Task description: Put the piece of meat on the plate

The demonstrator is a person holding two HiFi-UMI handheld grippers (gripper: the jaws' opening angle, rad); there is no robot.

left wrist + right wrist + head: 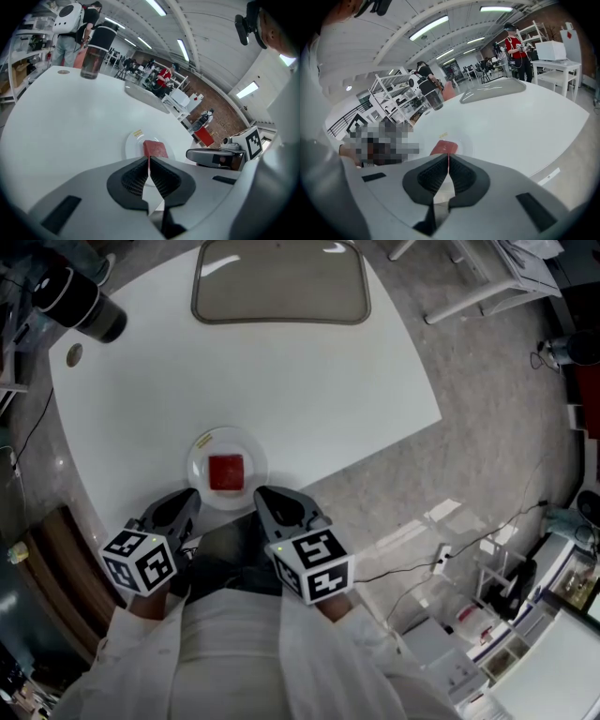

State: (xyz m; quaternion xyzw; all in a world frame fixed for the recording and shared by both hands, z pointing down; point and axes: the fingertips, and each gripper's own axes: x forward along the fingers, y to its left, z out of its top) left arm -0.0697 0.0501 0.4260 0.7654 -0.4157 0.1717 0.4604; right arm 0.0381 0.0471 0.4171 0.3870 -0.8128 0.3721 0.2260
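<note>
Trouble from here would come mostly from the grippers themselves, since the job looks finished: the piece of meat lies flat in the middle of the plate, and the plate stands close to the near edge of the white table; the left gripper and the right gripper hang just beside the plate's near rim, one to each side, so a careless push forward could nudge the rim and slide the plate across the smooth top, or tip it and send the meat off; a sideways swing could also bring the two grippers against each other, as they sit near one another; both grippers have their jaws pressed together with nothing between the ribbed pads, so neither is placed to catch anything that slips. The meat is a flat, roughly square slab of even red with straight edges and a dull surface; it looks stiff rather than floppy, likely a model; it covers only the plate's centre, leaving a broad white border all round.
</note>
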